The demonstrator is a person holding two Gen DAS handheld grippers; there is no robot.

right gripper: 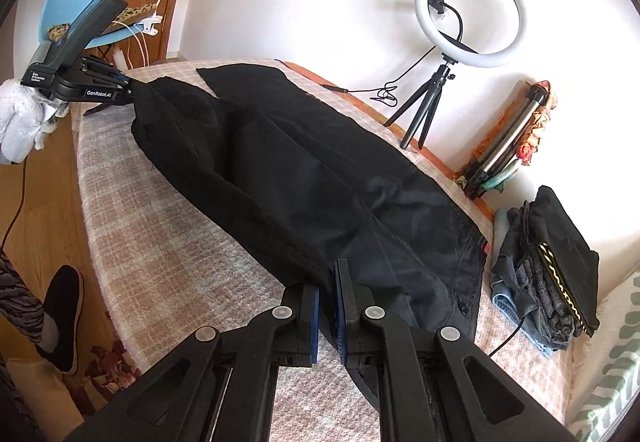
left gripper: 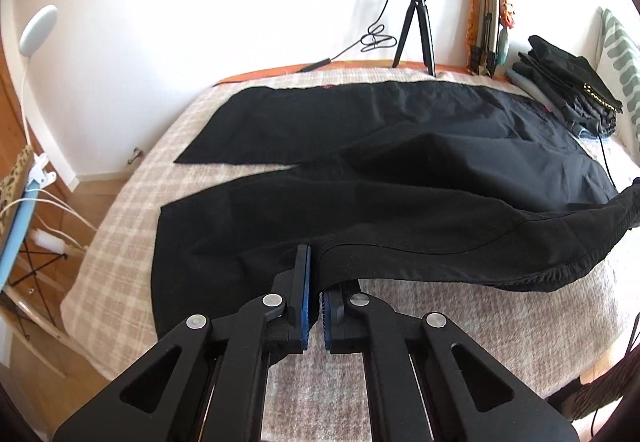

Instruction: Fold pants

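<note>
1. Currently: black pants point(left gripper: 400, 170) lie spread on the checked blanket point(left gripper: 120, 242), both legs running toward the left end, waist at the right end.
2. Far leg point(left gripper: 320, 122) is flat on the blanket along the wall side. Near leg point(left gripper: 260, 226) is partly lifted off it along its near edge.
3. Left gripper point(left gripper: 314, 294): jaws nearly closed, clamped on the near edge of the near leg, blue pads pressing the cloth. The right wrist view shows the same gripper point(right gripper: 130, 88) holding the pants near the leg end, cloth pulled to a point at the jaws.
4. Right gripper point(right gripper: 328, 306): jaws narrow, black cloth pinched between the pads at the near edge of the waist end.
5. So both near-side grips are set and the edge between them hangs raised and slightly slack.
6. Progress, my read: early. First fold (near leg over far leg) looks started, not landed; the legs lie apart with a wedge of blanket showing between them.
7. Left to do, as I judge: carry the near edge across onto the far leg, align seams and hems, release, then fold lengthwise in halves or thirds.
8. A stack point(right gripper: 552, 274) of folded clothes sits past the waist end, likely the drop spot. The ring light point(right gripper: 468, 14) on its tripod stands by the wall, clear of the cloth.
</note>
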